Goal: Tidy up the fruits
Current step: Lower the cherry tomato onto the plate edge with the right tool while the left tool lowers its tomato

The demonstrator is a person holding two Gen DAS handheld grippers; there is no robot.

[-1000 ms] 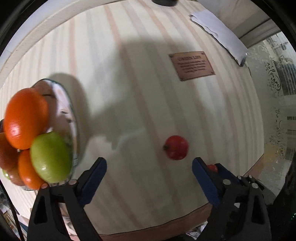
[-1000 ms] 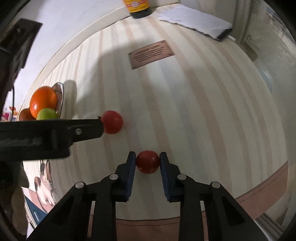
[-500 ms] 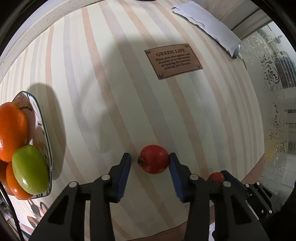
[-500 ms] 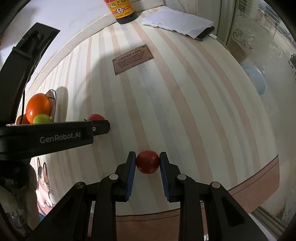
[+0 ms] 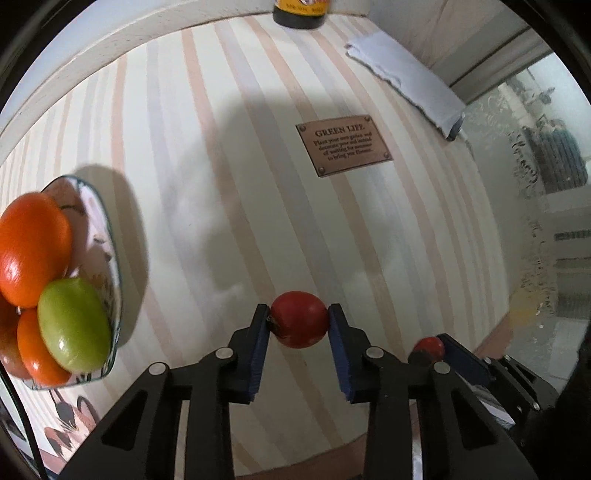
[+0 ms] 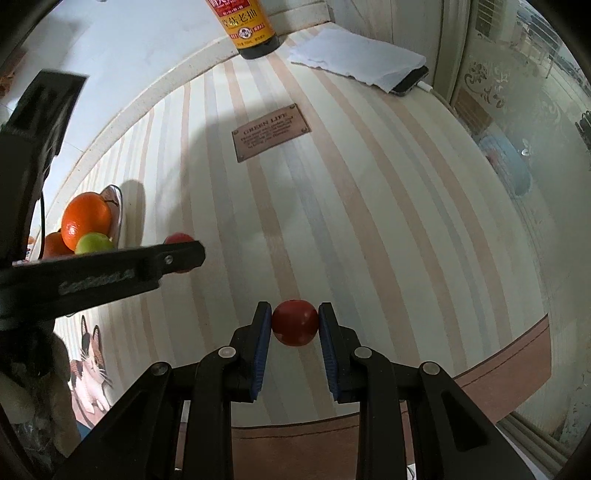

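Observation:
My left gripper (image 5: 298, 323) is shut on a red pomegranate-like fruit (image 5: 299, 320), held above the striped table. My right gripper (image 6: 294, 324) is shut on a smaller red fruit (image 6: 295, 322), also lifted; that fruit shows in the left wrist view (image 5: 428, 349) at the lower right. A glass bowl (image 5: 110, 236) on the left holds an orange (image 5: 33, 247), a green fruit (image 5: 74, 330) and more oranges; the bowl also shows in the right wrist view (image 6: 117, 218). The left gripper's arm crosses the right wrist view and hides most of its fruit (image 6: 179, 239).
A brown "GREEN LIFE" plaque (image 5: 343, 144) is fixed mid-table. A dark sauce bottle (image 6: 247, 26) stands at the back. White paper over a phone (image 6: 358, 59) lies back right. A cat picture (image 6: 90, 373) sits at the front left edge.
My left gripper closed on the red fruit and lifted it. My right gripper, still shut on its smaller red fruit, rose a little higher above the table.

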